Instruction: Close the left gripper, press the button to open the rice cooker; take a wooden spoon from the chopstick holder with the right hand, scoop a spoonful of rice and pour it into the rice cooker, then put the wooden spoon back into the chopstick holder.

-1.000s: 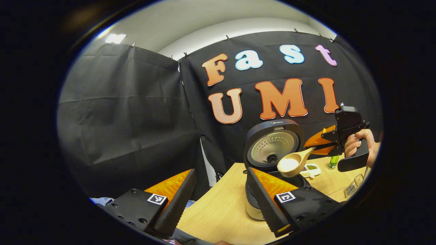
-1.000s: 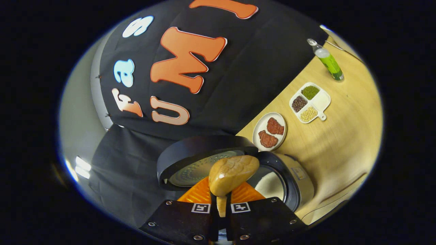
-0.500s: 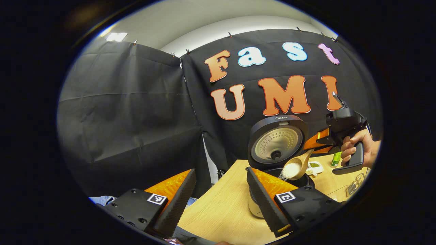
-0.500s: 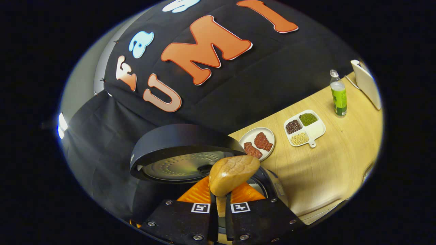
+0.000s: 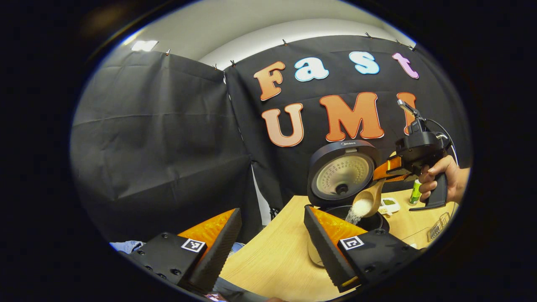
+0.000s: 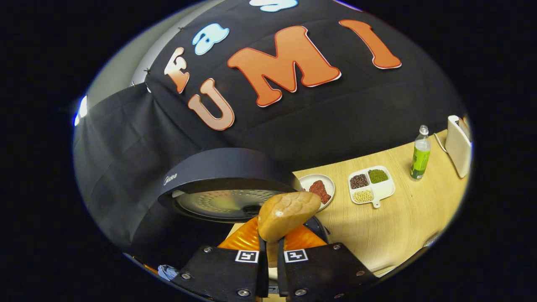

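You're tipping the pale wooden spoon point(image 5: 369, 200), clamped in the right gripper point(image 6: 268, 256), further than 1 s ago, so white rice point(image 5: 355, 211) is now pouring into the open black rice cooker point(image 5: 342, 174) w/ left gripper point(image 5: 272, 239) idling open

Black cloth point(image 5: 159, 138) hangs in creased panels pinned along the top as the booth's wall, a pale ceiling point(image 5: 251, 21) with a lit panel point(image 5: 144, 45) above it, and a light wooden table point(image 6: 402, 218) below
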The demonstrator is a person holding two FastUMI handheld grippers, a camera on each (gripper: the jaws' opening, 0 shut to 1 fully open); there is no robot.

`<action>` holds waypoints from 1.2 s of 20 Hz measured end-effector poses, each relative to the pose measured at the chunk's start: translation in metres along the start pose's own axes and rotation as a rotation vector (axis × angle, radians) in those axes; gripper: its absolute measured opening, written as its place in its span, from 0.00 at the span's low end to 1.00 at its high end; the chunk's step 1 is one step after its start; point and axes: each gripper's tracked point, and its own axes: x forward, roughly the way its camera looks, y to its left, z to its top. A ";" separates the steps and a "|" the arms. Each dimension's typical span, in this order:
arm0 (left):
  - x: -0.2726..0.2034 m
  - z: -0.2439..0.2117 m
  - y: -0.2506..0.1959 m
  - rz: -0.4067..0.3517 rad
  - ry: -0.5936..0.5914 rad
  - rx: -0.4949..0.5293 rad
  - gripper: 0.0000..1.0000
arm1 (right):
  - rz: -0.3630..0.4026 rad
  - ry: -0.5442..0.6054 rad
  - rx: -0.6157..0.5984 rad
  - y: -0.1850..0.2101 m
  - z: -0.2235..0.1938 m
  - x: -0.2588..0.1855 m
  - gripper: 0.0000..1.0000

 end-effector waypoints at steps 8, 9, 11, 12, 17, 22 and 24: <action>-0.004 -0.001 0.001 0.007 -0.005 -0.001 1.00 | 0.014 -0.044 -0.144 0.019 0.002 -0.004 0.08; -0.005 -0.002 0.002 0.010 -0.002 -0.001 1.00 | 0.011 -0.050 -0.165 0.020 0.002 -0.004 0.08; -0.005 -0.003 0.003 0.015 0.001 -0.008 0.94 | 0.004 -0.066 -0.209 0.022 0.004 -0.004 0.08; -0.007 -0.004 0.006 0.019 0.002 -0.009 1.00 | 0.004 -0.072 -0.234 0.024 0.005 -0.005 0.08; -0.005 -0.004 0.005 0.025 0.001 -0.005 1.00 | 0.010 -0.109 -0.373 0.037 0.007 -0.007 0.08; -0.007 -0.005 0.004 0.021 0.003 0.015 1.00 | 0.025 -0.175 -0.580 0.057 0.007 -0.017 0.08; -0.006 -0.003 0.005 0.026 -0.002 0.019 1.00 | 0.043 -0.186 -0.614 0.063 0.005 -0.015 0.08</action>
